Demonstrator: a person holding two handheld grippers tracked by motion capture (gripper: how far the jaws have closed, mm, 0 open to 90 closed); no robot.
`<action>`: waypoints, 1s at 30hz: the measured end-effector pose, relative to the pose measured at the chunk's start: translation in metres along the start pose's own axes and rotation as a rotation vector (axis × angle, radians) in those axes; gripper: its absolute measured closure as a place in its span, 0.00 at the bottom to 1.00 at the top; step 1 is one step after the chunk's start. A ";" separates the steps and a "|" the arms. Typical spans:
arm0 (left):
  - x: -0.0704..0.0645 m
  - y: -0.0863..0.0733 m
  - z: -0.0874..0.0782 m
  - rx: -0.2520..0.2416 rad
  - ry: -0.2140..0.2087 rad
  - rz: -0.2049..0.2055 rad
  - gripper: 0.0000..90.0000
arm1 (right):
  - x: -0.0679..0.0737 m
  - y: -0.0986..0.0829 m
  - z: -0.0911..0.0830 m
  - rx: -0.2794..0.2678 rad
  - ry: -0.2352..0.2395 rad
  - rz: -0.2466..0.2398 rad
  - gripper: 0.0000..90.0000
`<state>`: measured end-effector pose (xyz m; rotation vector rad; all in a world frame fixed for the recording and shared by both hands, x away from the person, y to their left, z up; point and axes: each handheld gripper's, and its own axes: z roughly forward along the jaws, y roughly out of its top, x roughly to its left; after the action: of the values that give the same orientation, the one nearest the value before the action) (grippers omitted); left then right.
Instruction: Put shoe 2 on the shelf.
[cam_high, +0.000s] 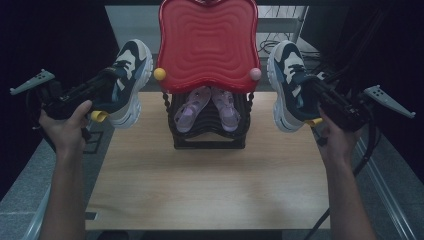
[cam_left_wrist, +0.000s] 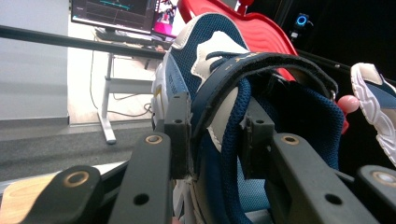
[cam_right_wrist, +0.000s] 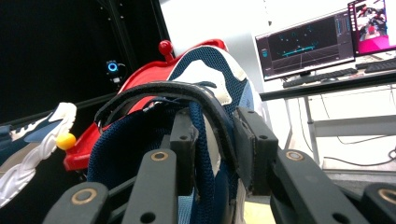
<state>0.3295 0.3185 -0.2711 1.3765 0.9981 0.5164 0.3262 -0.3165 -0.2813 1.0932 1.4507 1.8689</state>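
Two navy, cream and white sneakers hang in the air on either side of a black shoe rack (cam_high: 207, 132). My left gripper (cam_high: 107, 82) is shut on the collar of the left sneaker (cam_high: 131, 80), with its jaws pinching the padded edge (cam_left_wrist: 219, 126). At the table's right, my right gripper (cam_high: 312, 92) is shut on the collar of the right sneaker (cam_high: 287, 82), and its fingers (cam_right_wrist: 184, 135) clamp the navy lining. A pair of purple sandals (cam_high: 210, 107) rests on the rack's lower shelf. The rack's red wavy top tray (cam_high: 207, 42) covers the shelf behind.
The wooden table (cam_high: 210, 180) stretches in front of the rack. A yellow knob (cam_high: 159, 74) and a pink knob (cam_high: 255, 74) stick out at the red tray's front corners. Desks with monitors (cam_right_wrist: 306, 44) stand beyond the table.
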 end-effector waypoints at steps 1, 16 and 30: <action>0.000 0.001 0.000 -0.004 -0.004 -0.003 0.77 | 0.001 0.001 0.001 -0.007 0.005 0.001 0.78; -0.005 0.017 0.006 -0.021 -0.020 -0.020 0.77 | 0.009 0.018 0.016 -0.013 0.034 0.006 0.78; -0.015 0.038 0.025 -0.036 -0.046 -0.022 0.77 | 0.021 0.039 0.041 -0.006 0.091 0.033 0.78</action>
<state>0.3517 0.2987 -0.2331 1.3384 0.9613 0.4814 0.3517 -0.2890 -0.2338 1.0474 1.4842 1.9681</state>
